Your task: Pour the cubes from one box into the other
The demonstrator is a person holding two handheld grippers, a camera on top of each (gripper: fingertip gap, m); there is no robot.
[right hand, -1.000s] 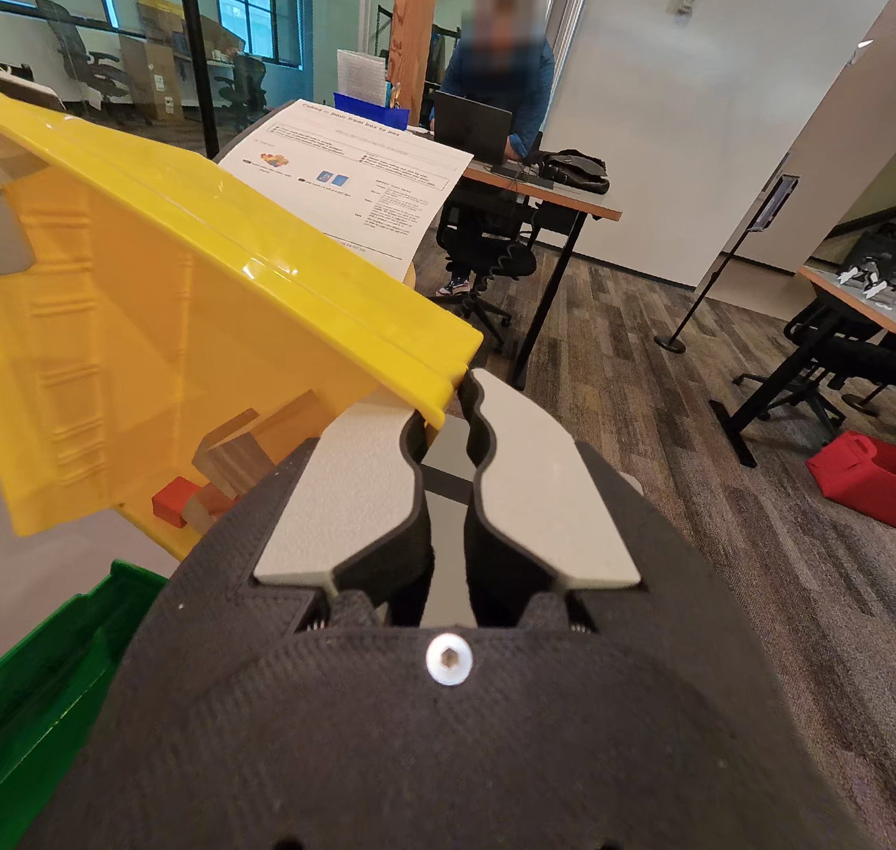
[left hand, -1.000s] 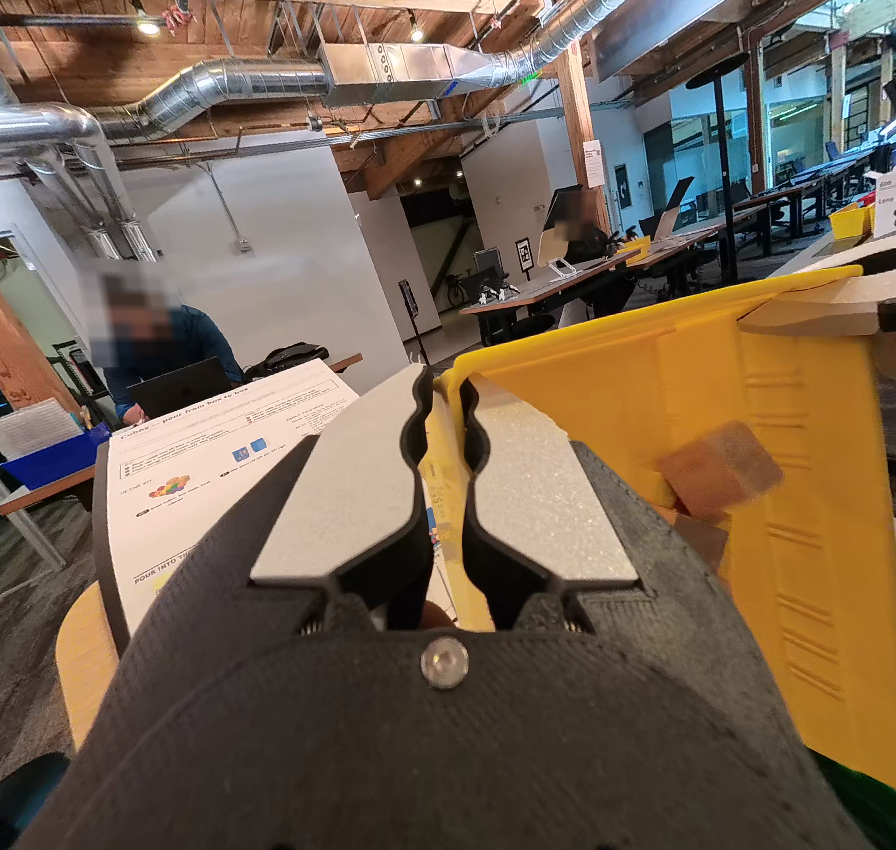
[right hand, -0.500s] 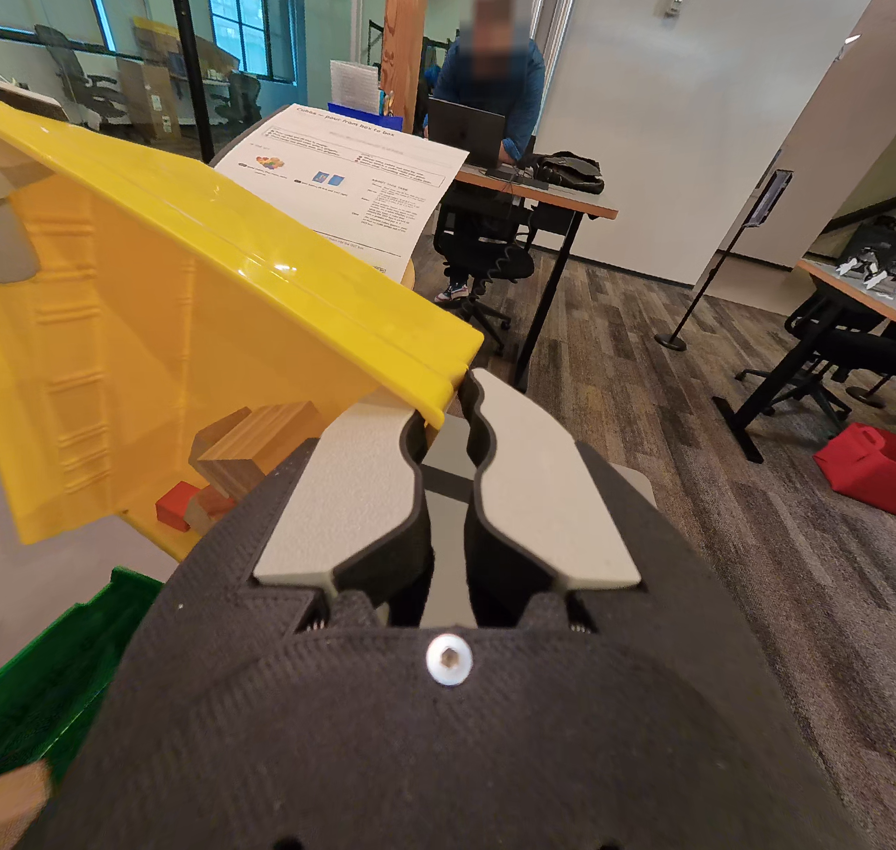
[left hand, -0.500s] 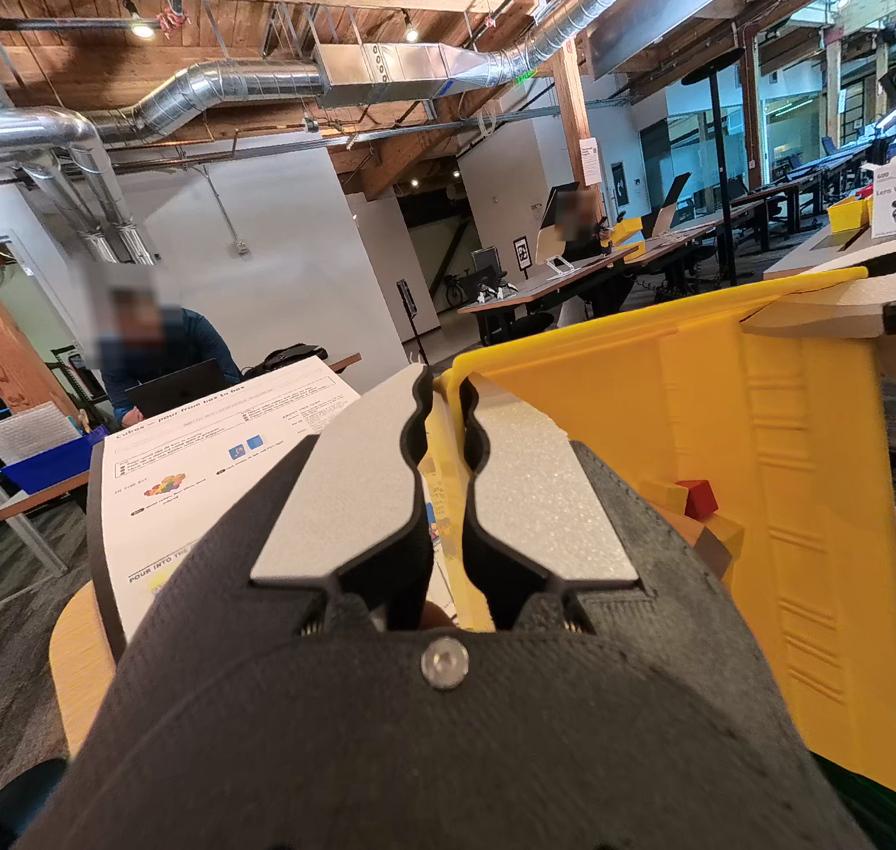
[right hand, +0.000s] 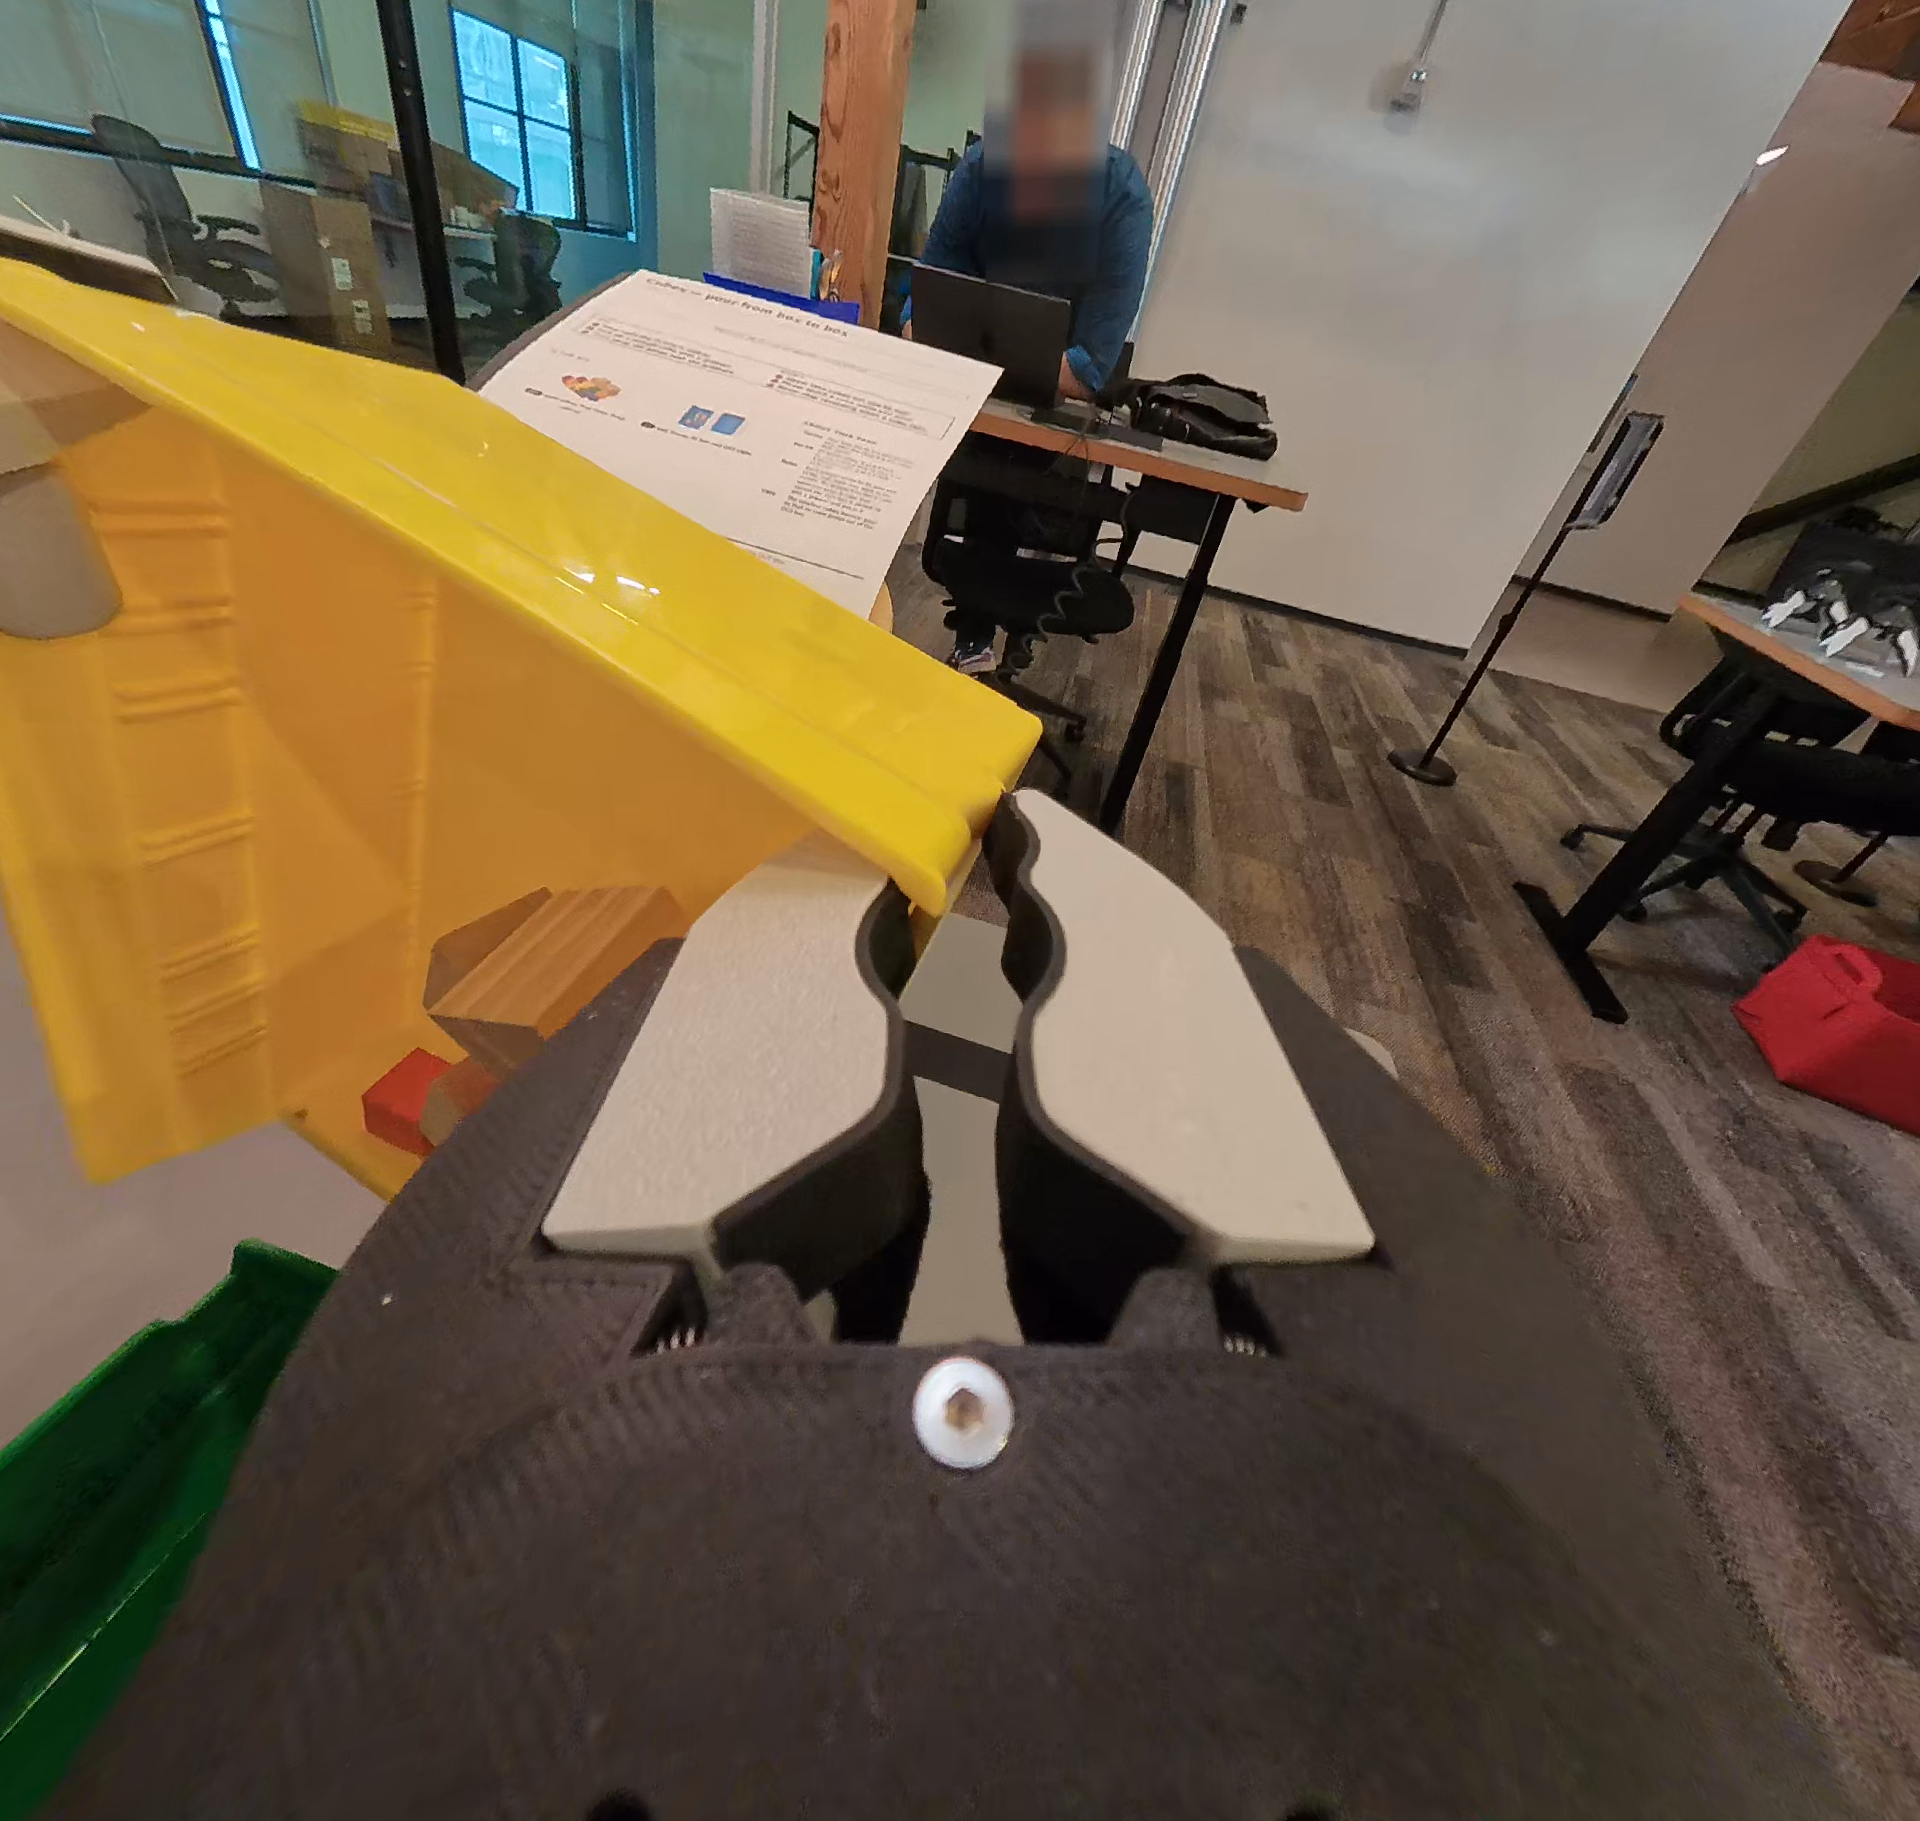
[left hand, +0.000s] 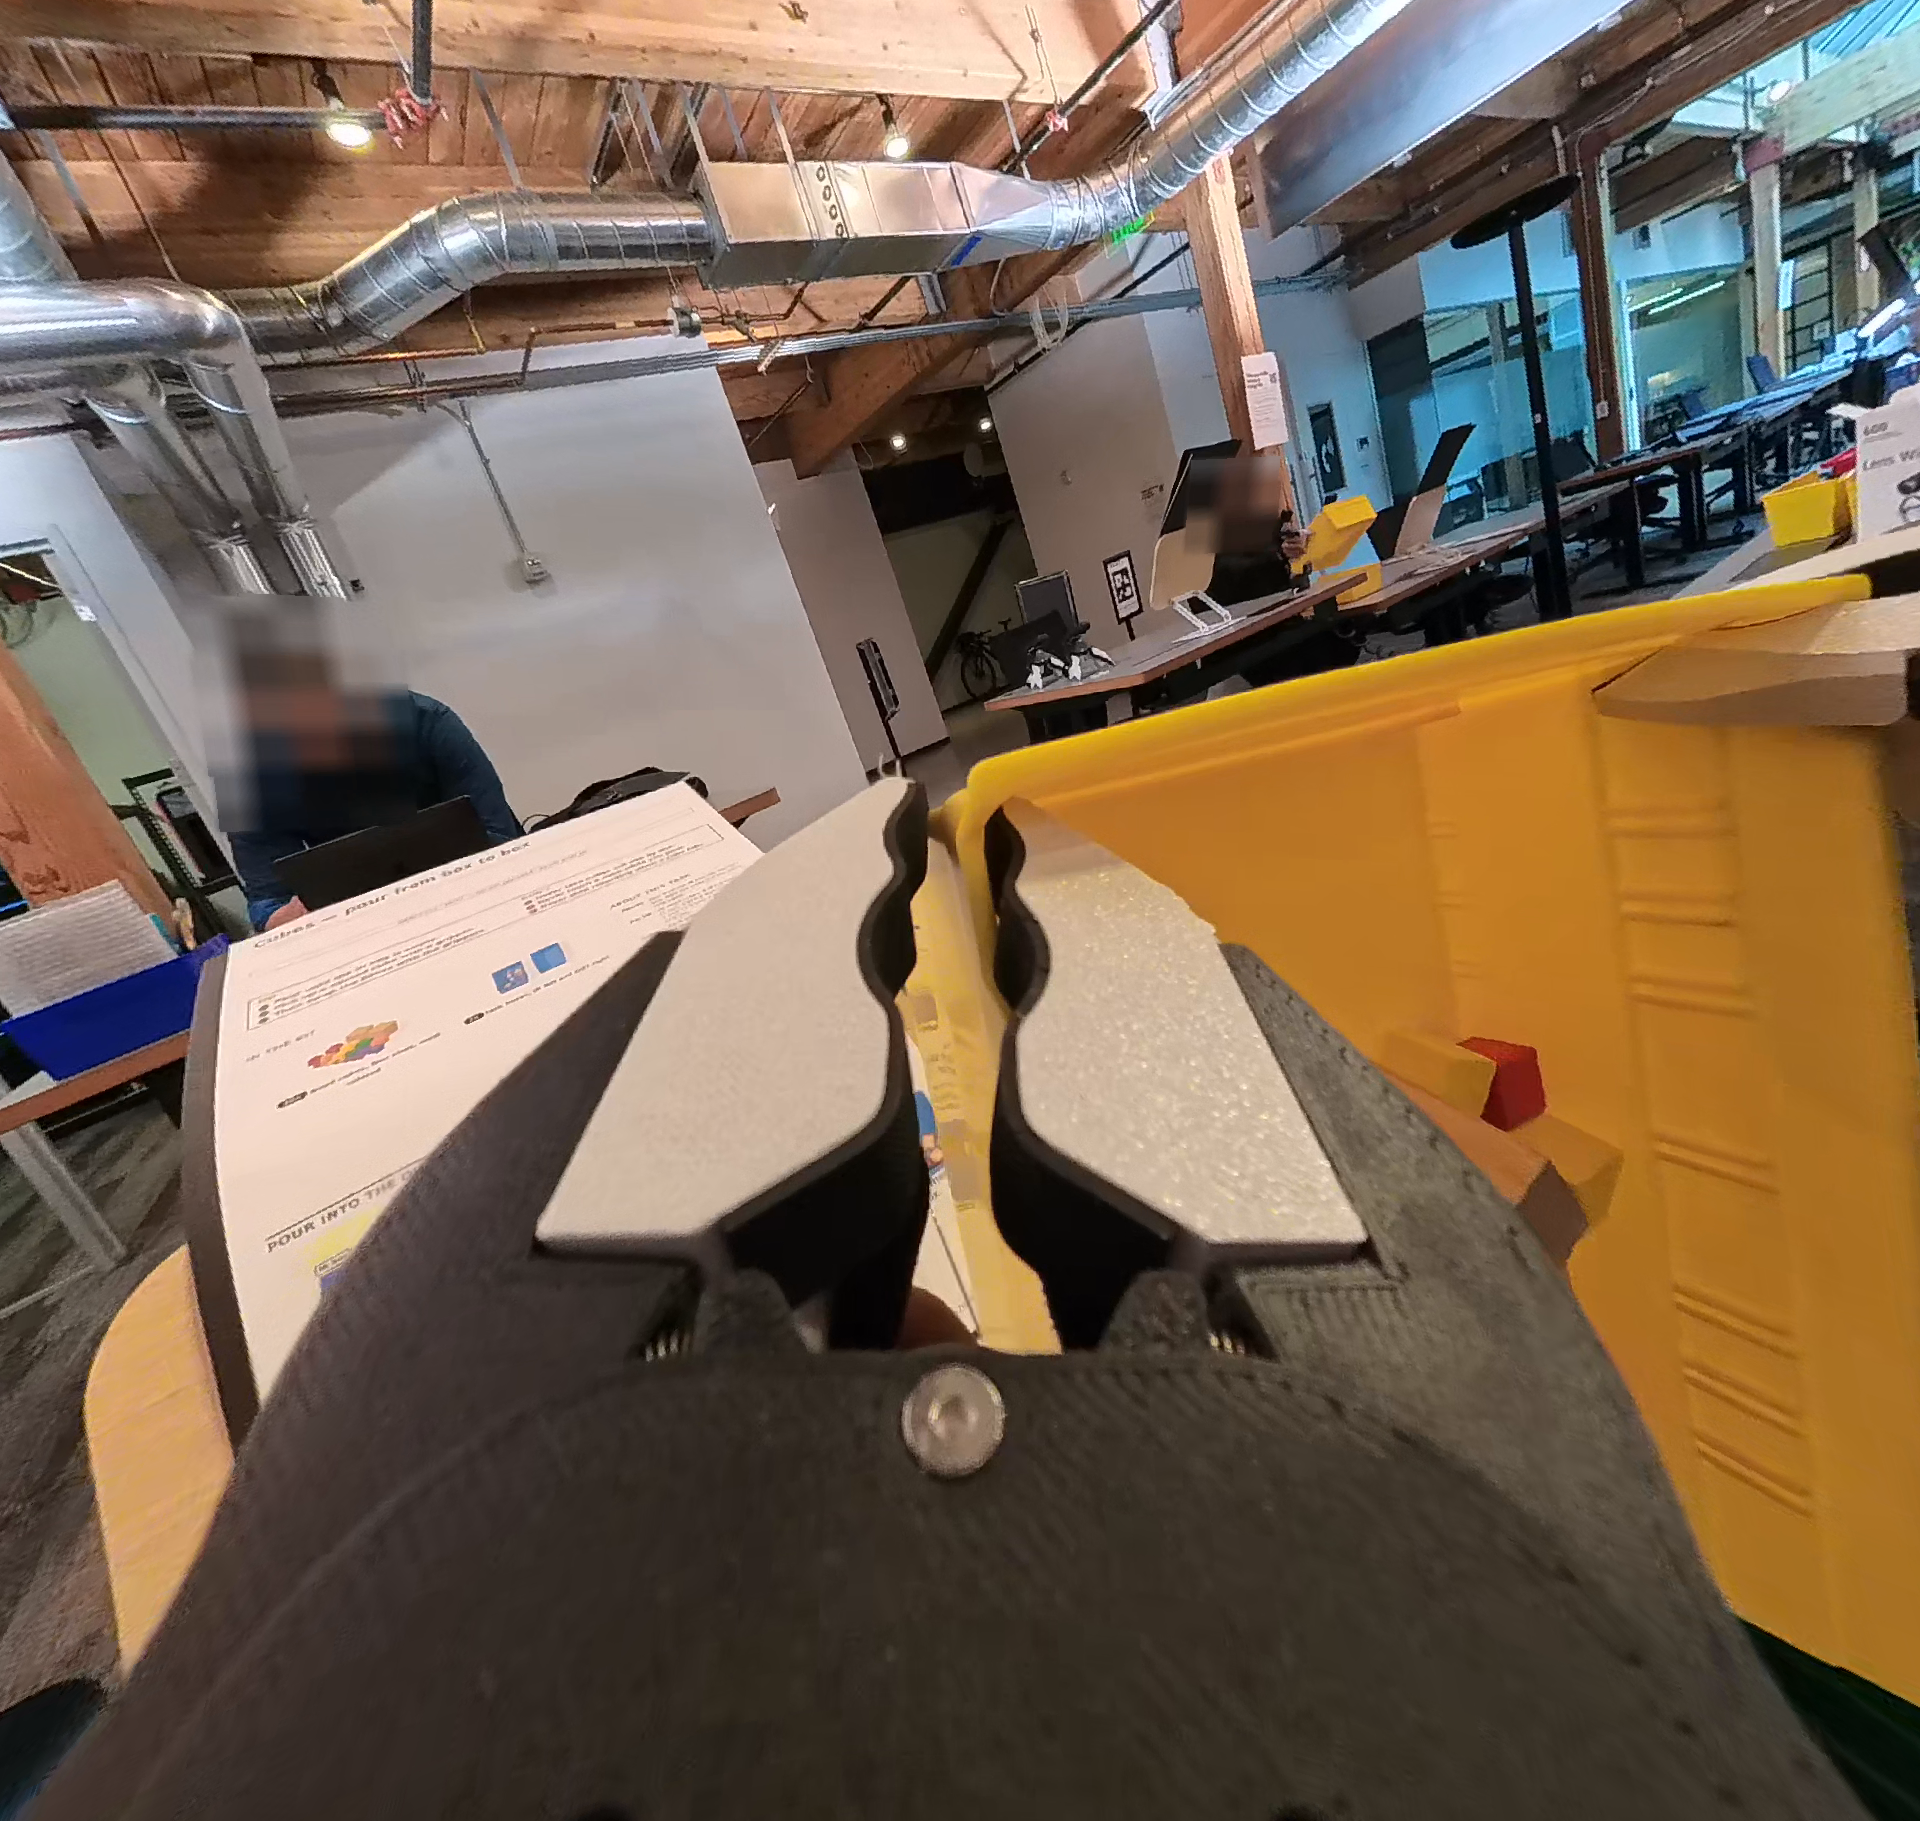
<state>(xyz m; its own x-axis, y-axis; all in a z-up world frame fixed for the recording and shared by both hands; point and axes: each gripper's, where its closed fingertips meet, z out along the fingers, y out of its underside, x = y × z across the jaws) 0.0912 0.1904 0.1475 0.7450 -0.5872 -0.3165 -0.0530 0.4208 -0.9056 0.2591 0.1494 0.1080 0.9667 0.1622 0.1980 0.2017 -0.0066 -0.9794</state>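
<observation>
A yellow box [left hand: 1558, 940] is held up and tilted, with both grippers clamped on its rim. My left gripper [left hand: 956, 815] is shut on one wall of the box; my right gripper [right hand: 992, 815] is shut on the opposite wall [right hand: 520, 628]. Inside lie a red cube [left hand: 1507, 1080], yellow cubes [left hand: 1439, 1070] and wooden cubes [right hand: 540, 950], with a red cube [right hand: 400, 1111] near the low edge. A green box [right hand: 114, 1501] sits below the yellow one, at the lower left of the right wrist view. The other gripper's fingers [left hand: 1766, 670] show on the far rim.
An instruction sheet [left hand: 416, 1023] stands behind the boxes on a round wooden table [left hand: 145, 1408]. A person sits at a desk [right hand: 1143, 452] with a laptop beyond. A red bag [right hand: 1839, 1033] lies on the wood floor at the right.
A tumbling wooden cube has left the box; the remaining cubes have settled at the low edge. The yellow box and both grippers have shifted only slightly.
</observation>
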